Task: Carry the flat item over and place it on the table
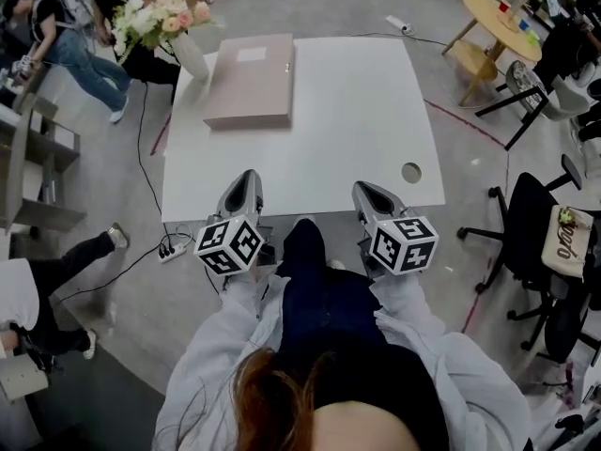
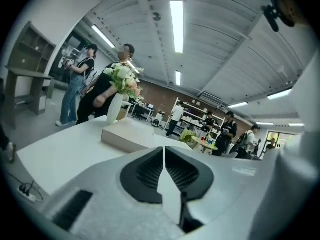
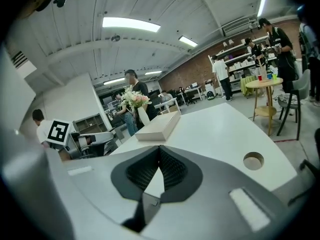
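The flat item, a beige box (image 1: 249, 81), lies on the white table (image 1: 357, 130) at its far left part; it also shows in the left gripper view (image 2: 132, 136) and the right gripper view (image 3: 159, 126). Both grippers hover at the table's near edge, well short of the box. My left gripper (image 1: 248, 177) has its jaws together with nothing between them, the tips meeting (image 2: 163, 149). My right gripper (image 1: 362, 188) is likewise shut and holds nothing (image 3: 159, 148).
A white vase of flowers (image 1: 178, 36) stands at the table's far left corner beside the box. A cable hole (image 1: 411, 172) sits near the right edge. Office chairs (image 1: 526, 224) stand right, a round wooden table (image 1: 498, 17) far right, a power strip (image 1: 172, 250) on the floor left. People stand around.
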### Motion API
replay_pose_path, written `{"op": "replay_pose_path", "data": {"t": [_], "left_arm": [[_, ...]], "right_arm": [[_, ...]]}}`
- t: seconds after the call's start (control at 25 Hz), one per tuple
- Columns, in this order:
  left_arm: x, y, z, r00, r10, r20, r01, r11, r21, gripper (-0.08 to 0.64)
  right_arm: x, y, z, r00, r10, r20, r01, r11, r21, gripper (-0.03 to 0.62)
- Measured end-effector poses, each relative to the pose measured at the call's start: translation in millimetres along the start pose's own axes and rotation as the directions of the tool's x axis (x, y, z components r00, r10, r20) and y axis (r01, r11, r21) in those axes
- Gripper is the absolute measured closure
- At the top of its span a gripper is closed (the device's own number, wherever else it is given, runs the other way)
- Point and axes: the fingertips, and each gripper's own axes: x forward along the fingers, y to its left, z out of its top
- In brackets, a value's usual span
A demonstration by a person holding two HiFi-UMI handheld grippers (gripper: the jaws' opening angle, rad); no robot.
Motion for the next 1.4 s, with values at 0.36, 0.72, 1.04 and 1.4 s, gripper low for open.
{"op": "replay_pose_path", "data": {"t": [0.36,0.72,1.04,1.4], "left_arm": [[-29,-25,-47,0.990,-0.067,-0.120,0.089,0.978,0.191,0.560],[-40,-38,-78,0.972,-0.123,-0.200,0.158,0.973,0.168,0.560],[-38,-42,-79,0.967,-0.133,-0.218,0.172,0.970,0.170,0.560],[-35,-42,-84,0.966,-0.106,-0.237,0.144,0.979,0.147,0.560]], "right_arm": [[-32,0,-27,1.000,-0.028,-0.012,0.027,0.998,-0.062,0.581],[-48,-5,-35,0.999,-0.039,0.000,0.039,0.997,-0.067,0.581],[-50,-3,-36,1.000,-0.030,0.006,0.030,0.997,-0.065,0.581],[-52,-6,-32,1.000,-0.023,0.007,0.023,0.998,-0.063,0.581]]}}
